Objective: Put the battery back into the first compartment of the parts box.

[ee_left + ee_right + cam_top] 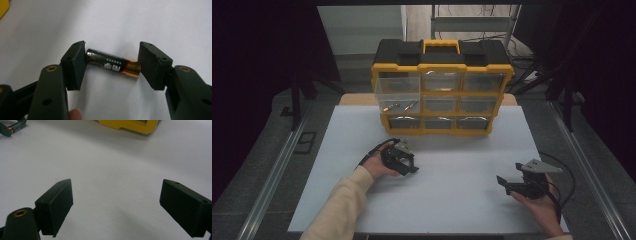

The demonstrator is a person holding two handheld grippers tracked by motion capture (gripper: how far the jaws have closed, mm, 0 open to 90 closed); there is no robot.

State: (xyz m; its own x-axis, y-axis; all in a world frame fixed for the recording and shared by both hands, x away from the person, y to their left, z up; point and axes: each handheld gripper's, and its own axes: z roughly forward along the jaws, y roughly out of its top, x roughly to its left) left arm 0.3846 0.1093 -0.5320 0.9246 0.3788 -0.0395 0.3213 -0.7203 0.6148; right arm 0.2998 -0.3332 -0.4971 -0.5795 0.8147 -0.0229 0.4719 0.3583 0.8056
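A black and gold battery (112,65) lies on the white board (452,205). My left gripper (112,66) has it end to end between its jaws, and each pad touches one end. In the high view the left gripper (409,167) sits left of centre, just in front of the yellow and black drawer cabinet (442,50). My right gripper (504,184) rests near the front right of the board. Its jaws (116,202) stand wide apart over bare board with nothing between them. Far off in the right gripper view, the battery (12,129) shows in the other gripper.
The cabinet's top left clear drawer (397,87) is pulled out, and a couple of batteries (399,106) lie in it. The other drawers are pushed in. Metal rails (277,170) run along both sides of the table. A yellow corner of the cabinet (130,125) shows ahead of the right gripper.
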